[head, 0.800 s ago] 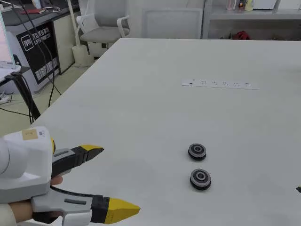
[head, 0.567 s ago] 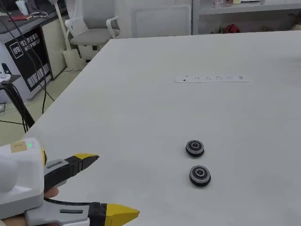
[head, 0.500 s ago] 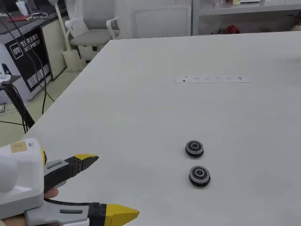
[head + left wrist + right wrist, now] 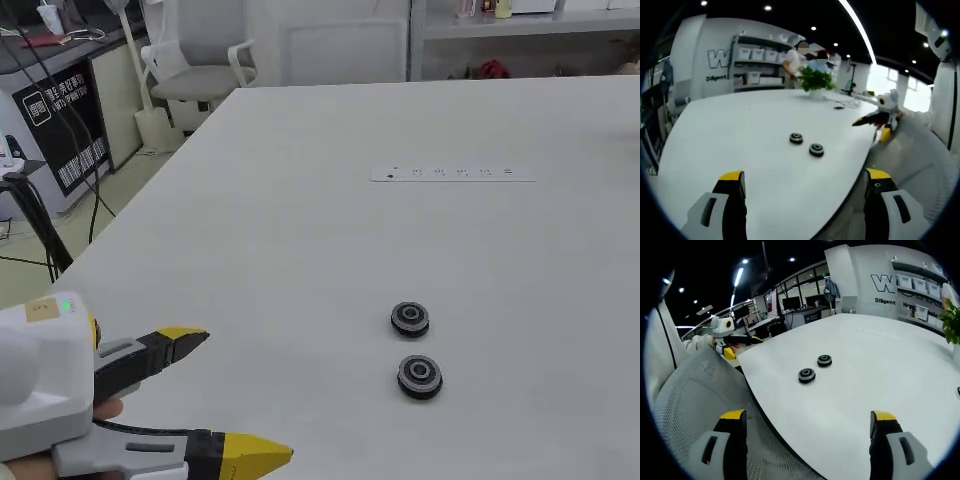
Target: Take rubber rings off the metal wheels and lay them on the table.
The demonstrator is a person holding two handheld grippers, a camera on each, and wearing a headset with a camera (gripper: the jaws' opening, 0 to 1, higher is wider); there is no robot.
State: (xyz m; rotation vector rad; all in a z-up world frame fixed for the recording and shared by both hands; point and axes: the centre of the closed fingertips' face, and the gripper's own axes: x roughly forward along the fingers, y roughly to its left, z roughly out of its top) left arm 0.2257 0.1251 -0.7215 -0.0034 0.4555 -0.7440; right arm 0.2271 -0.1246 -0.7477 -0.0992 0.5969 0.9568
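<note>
Black rubber rings (image 4: 395, 322) were seated on both metal wheels, the near wheel (image 4: 419, 377) and the far wheel (image 4: 410, 319), which lay flat and just beside each other without touching on the white table (image 4: 300, 230), well short of the power strip (image 4: 452, 174) set into its top. Neither ring had been removed. The left gripper (image 4: 245, 395) hovered at the table's near left corner with its yellow-tipped jaws spread wide and empty, well apart from the wheels. The right gripper (image 4: 808, 415), equally wide and empty, was held off the table's edge on the other side and faced the pair across bare surface. The job ahead looked like a two-handed one. One set of jaws would probably need to narrow and pin a wheel by its metal body, since so small a part could slide on the smooth top. The other set could then nip the ring at its outer edge and peel it away. Compared with the frame taken under a second before, the headset had swung slightly, shifting the whole picture. The wheels lay just as they had, and the left gripper kept the same open spread.
</note>
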